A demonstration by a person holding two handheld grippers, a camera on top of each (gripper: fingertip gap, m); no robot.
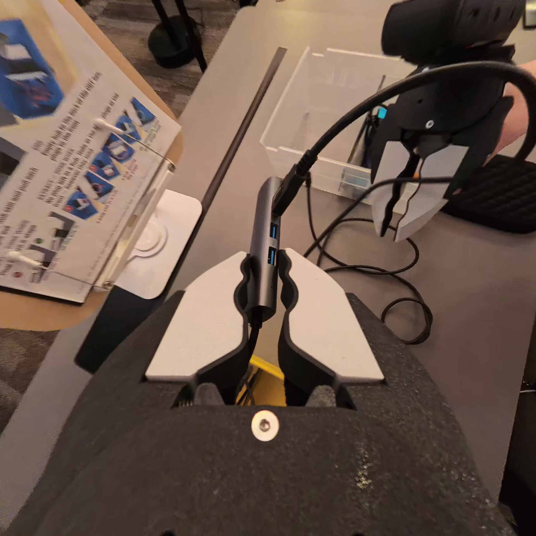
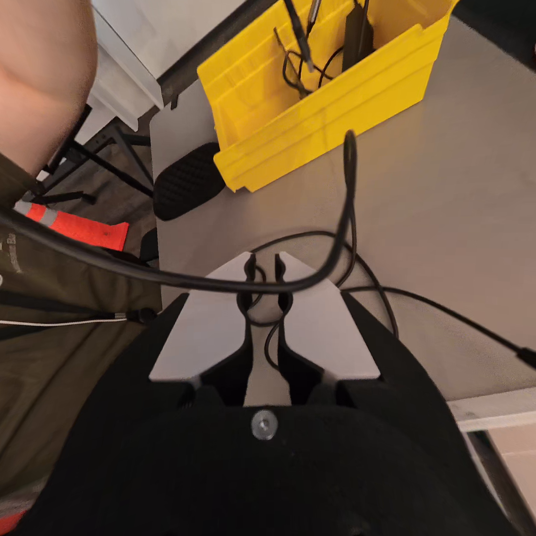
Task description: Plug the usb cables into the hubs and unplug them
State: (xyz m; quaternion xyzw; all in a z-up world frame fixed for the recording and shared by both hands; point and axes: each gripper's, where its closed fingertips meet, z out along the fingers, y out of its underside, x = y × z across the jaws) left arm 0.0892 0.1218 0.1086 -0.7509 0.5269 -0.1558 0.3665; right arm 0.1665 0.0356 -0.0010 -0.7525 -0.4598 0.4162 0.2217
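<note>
The left gripper's (image 1: 262, 268) fingers (image 1: 214, 304) are clamped on the near end of a grey hub (image 1: 265, 246), held off the surface (image 1: 464, 290) with its long axis running straight away from them. A thick black usb cable (image 1: 362, 116) is plugged into the hub's far port; two blue ports nearer the fingers are free. The right gripper (image 2: 264, 266) hangs to the right of the plug (image 1: 285, 193), its fingers a small gap apart and gripping nothing, the cable draped across them. To unplug, I judge it must reach left to the plug and pull rightward, square to the hub's axis.
</note>
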